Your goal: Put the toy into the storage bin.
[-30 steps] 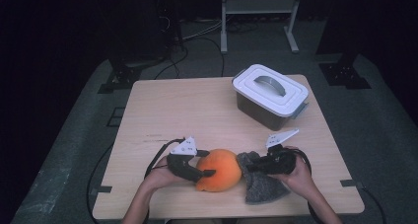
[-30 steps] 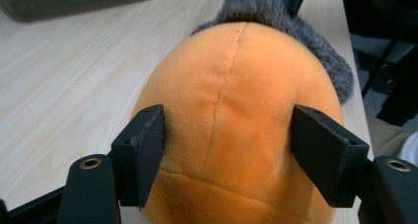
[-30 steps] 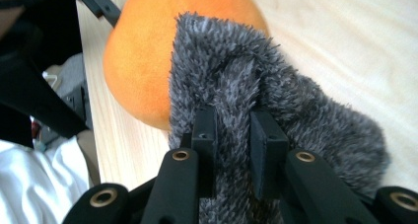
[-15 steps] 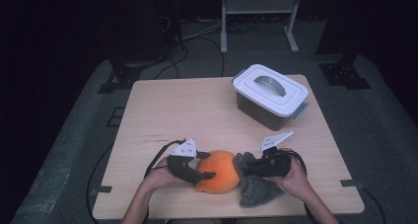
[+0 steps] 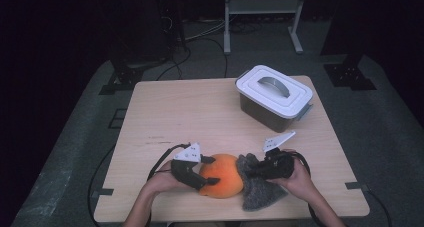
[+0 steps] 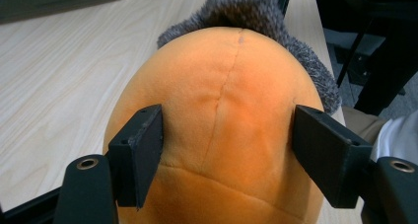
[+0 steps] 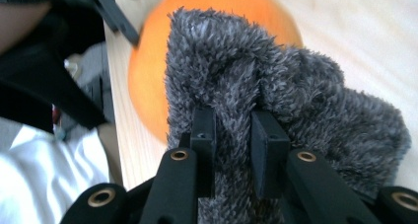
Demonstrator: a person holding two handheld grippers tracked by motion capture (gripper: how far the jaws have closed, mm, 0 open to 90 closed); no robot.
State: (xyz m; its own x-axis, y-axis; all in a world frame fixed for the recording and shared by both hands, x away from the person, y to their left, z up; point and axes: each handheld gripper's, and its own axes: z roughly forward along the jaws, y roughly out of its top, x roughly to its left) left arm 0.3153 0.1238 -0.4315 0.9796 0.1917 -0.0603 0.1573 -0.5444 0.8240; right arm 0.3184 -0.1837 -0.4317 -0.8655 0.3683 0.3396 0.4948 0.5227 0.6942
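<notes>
My left claw lies level near the desk's front edge, clamped across the orange plush. My right claw pinches its grey fuzzy tail. The toy seems to lie lengthwise along that edge, tail end rightward.

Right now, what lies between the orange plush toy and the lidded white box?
Only bare tabletop separates the orange plush toy from the lidded white box, as the high view shows.
</notes>
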